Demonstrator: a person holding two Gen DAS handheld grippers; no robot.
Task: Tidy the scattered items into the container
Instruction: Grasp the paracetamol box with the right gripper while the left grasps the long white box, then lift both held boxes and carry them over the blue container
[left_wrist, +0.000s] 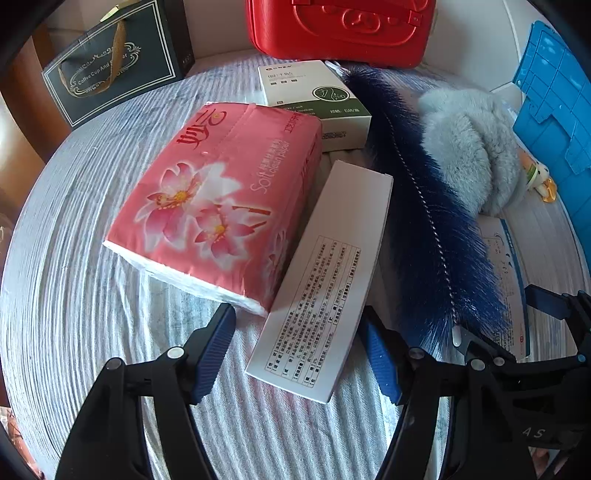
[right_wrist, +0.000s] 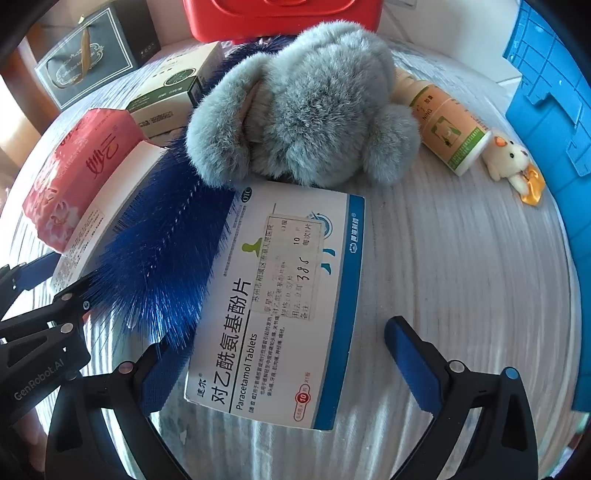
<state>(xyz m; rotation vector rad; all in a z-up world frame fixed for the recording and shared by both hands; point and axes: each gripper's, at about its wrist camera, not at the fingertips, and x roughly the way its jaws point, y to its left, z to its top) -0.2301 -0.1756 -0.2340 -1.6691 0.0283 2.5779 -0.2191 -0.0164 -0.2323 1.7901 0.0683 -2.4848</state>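
The left tool (left_wrist: 299, 354) is spread around the near end of a long white carton (left_wrist: 325, 280), pads clear of it. The right tool (right_wrist: 288, 373) is spread over a flat paracetamol box (right_wrist: 280, 306), hemmed by a bristly blue brush (right_wrist: 162, 254) and a fluffy grey plush (right_wrist: 303, 107). The blue plastic crate (right_wrist: 550, 103) stands at the right.

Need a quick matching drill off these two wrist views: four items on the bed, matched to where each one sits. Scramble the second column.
Items:
1. white carton
2. paracetamol box
3. small plush toy
4. green-and-white box

Places:
A. next to the blue crate, beside the medicine bottle
B. between the open left tongs
C. behind the pink tissue pack, near the red case
D. between the open right tongs, in front of the grey furry toy

Pairs: 1-B, 2-D, 3-A, 4-C
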